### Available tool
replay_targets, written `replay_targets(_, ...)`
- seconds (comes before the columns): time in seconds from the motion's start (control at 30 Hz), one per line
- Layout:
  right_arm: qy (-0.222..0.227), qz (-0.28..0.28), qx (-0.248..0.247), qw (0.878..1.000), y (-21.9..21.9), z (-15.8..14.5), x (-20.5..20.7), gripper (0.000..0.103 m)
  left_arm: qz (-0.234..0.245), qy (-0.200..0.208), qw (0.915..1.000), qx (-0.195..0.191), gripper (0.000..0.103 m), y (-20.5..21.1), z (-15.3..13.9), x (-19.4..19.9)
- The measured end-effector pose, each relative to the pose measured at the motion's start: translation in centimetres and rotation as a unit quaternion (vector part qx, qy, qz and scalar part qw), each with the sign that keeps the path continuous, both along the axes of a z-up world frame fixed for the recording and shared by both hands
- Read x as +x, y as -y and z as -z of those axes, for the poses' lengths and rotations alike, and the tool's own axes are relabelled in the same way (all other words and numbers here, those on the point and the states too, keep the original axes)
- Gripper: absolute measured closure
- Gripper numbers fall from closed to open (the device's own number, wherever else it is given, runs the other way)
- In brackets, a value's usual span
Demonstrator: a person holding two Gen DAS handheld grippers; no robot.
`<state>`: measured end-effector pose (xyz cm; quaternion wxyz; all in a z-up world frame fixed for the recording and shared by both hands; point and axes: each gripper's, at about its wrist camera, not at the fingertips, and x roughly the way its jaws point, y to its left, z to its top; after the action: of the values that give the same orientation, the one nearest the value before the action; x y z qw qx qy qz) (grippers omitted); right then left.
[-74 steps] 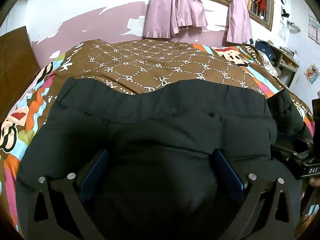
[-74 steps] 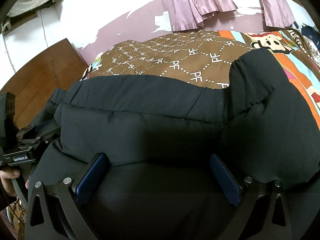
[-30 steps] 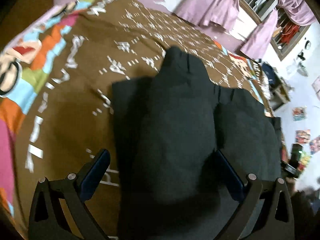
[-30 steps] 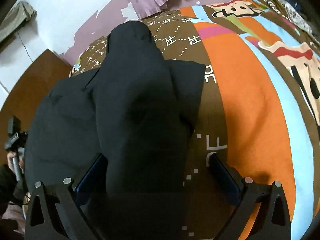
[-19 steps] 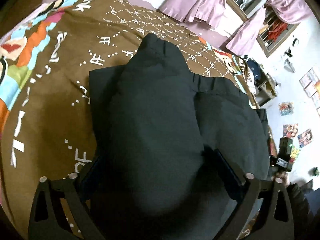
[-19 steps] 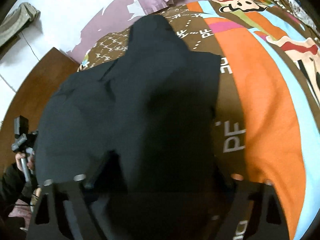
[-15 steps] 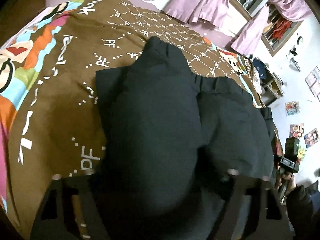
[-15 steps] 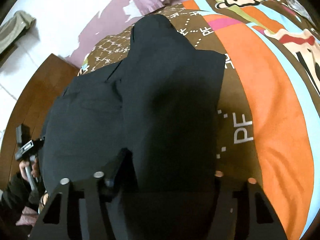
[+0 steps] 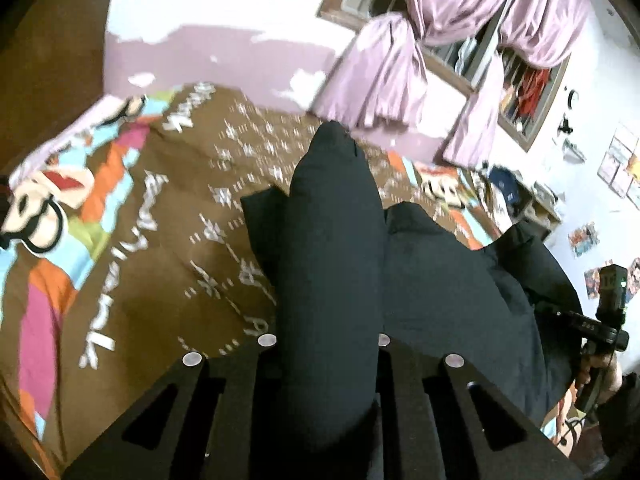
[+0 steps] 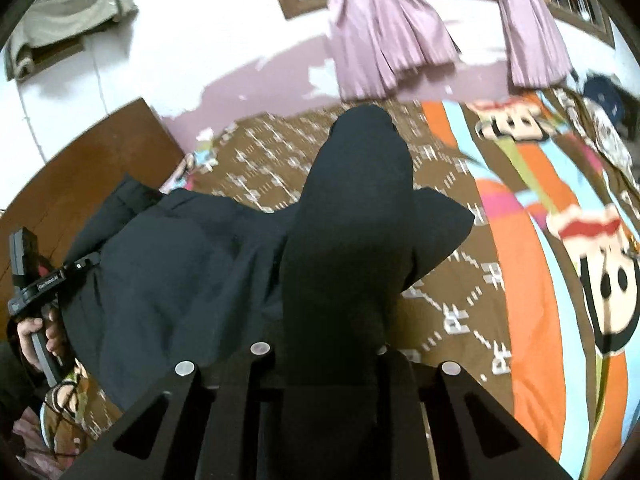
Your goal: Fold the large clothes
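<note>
On the bed (image 9: 132,288), over a brown patterned cover with cartoon stripes, lies a black padded jacket (image 9: 448,292). Left claw (image 9: 326,344): jaws have just been closing and now pinch a thick fold of the jacket; the fold bulges up between them and runs away from the claw toward the far wall. The rest of the jacket spreads to the right of this claw, sagging toward the right claw (image 9: 600,328), seen at the right edge in a hand (image 9: 600,372).

Right claw (image 10: 320,350): jaws likewise just closing, clamped on another fold of jacket (image 10: 352,216), which rises between them and points far. From here the jacket body hangs to the left, ending at the left claw (image 10: 60,272), held by a hand (image 10: 36,340) at the left edge. Bed cover (image 10: 532,280) shows bare to the right of the fold. Pink curtains (image 10: 380,40) hang on the far wall. Both views slightly blurred.
</note>
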<state>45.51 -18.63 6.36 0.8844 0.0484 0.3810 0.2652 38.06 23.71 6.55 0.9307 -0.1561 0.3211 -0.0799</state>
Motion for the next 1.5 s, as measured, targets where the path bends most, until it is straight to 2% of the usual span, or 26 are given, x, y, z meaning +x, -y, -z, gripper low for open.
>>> replay_targets(0.1, 0.028, -0.013, 0.022, 0.999, -1.3, -1.4, -0.4, 0.089, -0.014, 0.038, 0.9991, -0.013, 0.095, -1.6, -2.4, -1.2)
replay_targets(0.2, 0.042, -0.031, 0.024, 0.998, -3.2, -2.0, -0.2, 0.09, -0.023, 0.071, 0.9972, -0.006, 0.095, -3.0, -4.8, -2.1)
replay_targets(0.27, 0.041, -0.031, 0.008, 0.999, -3.9, -1.7, 0.0, 0.089, -0.028, 0.047, 0.9985, -0.01, 0.095, -4.0, -4.2, -1.4)
replay_targets(0.47, -0.009, -0.004, 0.007, 1.0, -2.4, 1.8, 1.1, 0.089, -0.038, -0.06, 0.9975, -0.002, 0.093, -4.9, 1.5, 1.5)
replay_targets(0.53, -0.029, 0.007, 0.012, 0.999, -1.3, 3.5, 1.7, 0.089, -0.038, -0.095, 0.9948, 0.0, 0.086, -5.1, 2.9, 2.9)
replay_targets(0.63, -0.049, 0.015, 0.02, 0.998, -0.2, 5.2, 2.1, 0.088, -0.031, -0.118, 0.9922, -0.021, 0.073, -6.2, 4.7, 4.2)
replay_targets(0.77, -0.063, 0.014, 0.014, 0.998, 0.0, 6.9, 2.2, 0.086, -0.032, -0.16, 0.9859, -0.038, 0.045, -7.4, 7.4, 5.6)
replay_targets(0.8, -0.066, 0.013, 0.011, 0.998, 0.0, 7.2, 2.2, 0.085, -0.03, -0.17, 0.9836, -0.052, 0.039, -7.7, 8.3, 5.8)
replay_targets(0.87, -0.074, 0.014, 0.007, 0.997, 0.1, 7.9, 2.3, 0.083, -0.027, -0.182, 0.9795, -0.082, 0.034, -8.5, 9.6, 6.0)
replay_targets(0.9, -0.079, 0.015, 0.006, 0.997, 0.1, 8.2, 2.3, 0.083, -0.025, -0.193, 0.9754, -0.104, 0.03, -8.9, 10.3, 6.1)
replay_targets(0.97, -0.092, 0.02, 0.01, 0.995, 0.3, 8.9, 2.4, 0.082, -0.017, -0.216, 0.9642, -0.153, 0.029, -9.8, 11.4, 6.3)
replay_targets(1.03, -0.106, 0.027, 0.023, 0.994, 0.5, 9.3, 2.5, 0.082, -0.013, -0.231, 0.9498, -0.211, 0.032, -10.6, 12.2, 6.1)
replay_targets(1.13, -0.118, 0.037, 0.034, 0.992, 0.7, 9.3, 2.6, 0.082, -0.011, -0.226, 0.9426, -0.246, 0.056, -11.1, 12.1, 5.1)
replay_targets(1.2, -0.108, 0.04, 0.023, 0.993, 0.3, 8.8, 2.5, 0.084, -0.011, -0.204, 0.9445, -0.257, 0.079, -11.4, 11.1, 4.1)
replay_targets(1.3, -0.058, 0.024, -0.005, 0.998, -1.2, 6.9, 1.6, 0.087, 0.006, -0.142, 0.9529, -0.268, 0.093, -12.1, 8.1, 2.1)
replay_targets(1.4, -0.011, 0.012, 0.0, 1.0, -2.4, 4.1, 0.9, 0.088, 0.037, -0.067, 0.9538, -0.291, 0.095, -12.5, 4.5, -0.1)
replay_targets(1.5, 0.038, 0.007, 0.017, 0.999, -3.0, 1.0, 0.4, 0.088, 0.043, -0.042, 0.9637, -0.26, 0.095, -11.7, 1.9, -0.7)
